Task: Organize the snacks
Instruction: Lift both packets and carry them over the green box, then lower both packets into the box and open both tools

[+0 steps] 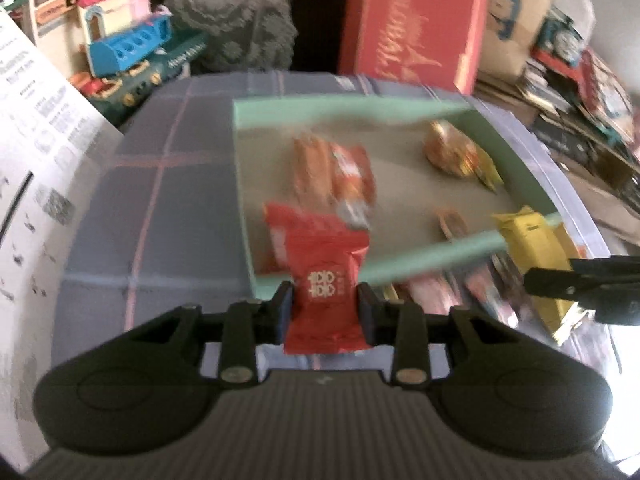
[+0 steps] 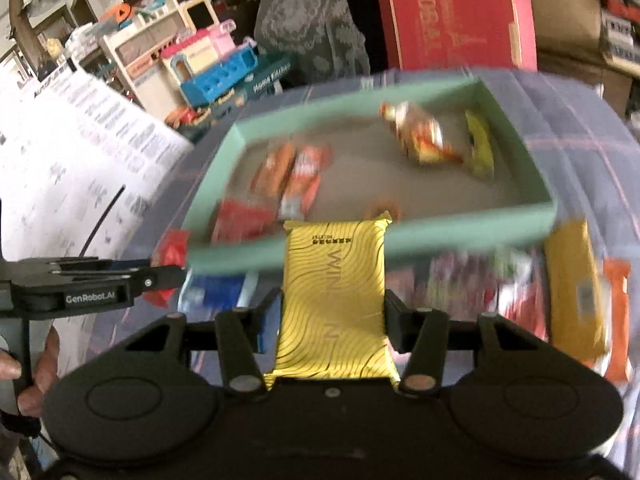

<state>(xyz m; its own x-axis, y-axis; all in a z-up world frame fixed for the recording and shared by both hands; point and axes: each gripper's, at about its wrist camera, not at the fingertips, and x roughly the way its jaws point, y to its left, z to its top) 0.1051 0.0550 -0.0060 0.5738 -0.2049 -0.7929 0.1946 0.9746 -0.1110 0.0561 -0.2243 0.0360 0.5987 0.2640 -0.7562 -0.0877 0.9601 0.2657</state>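
My left gripper [image 1: 325, 309] is shut on a red snack packet [image 1: 325, 280], held just short of the near wall of a mint green tray [image 1: 424, 258]. My right gripper [image 2: 332, 320] is shut on a yellow wavy-lined snack bar [image 2: 334, 300], held at the near wall of the same tray [image 2: 440, 236]. Inside the tray lie orange packets [image 2: 296, 176], a red packet [image 2: 240, 220], a gold-orange wrapped snack [image 2: 420, 132] and a yellow-green bar [image 2: 480, 144]. The right gripper shows at the right edge of the left wrist view [image 1: 532, 280]; the left gripper shows at the left of the right wrist view [image 2: 176, 276].
The tray stands on a blue-grey plaid cloth [image 1: 168, 208]. Several loose snacks lie on the cloth in front of the tray, including a yellow bar [image 2: 576, 300] and an orange one [image 2: 618, 320]. A white printed sheet [image 1: 36, 152], toys [image 1: 124, 48] and a red box [image 1: 416, 28] surround the table.
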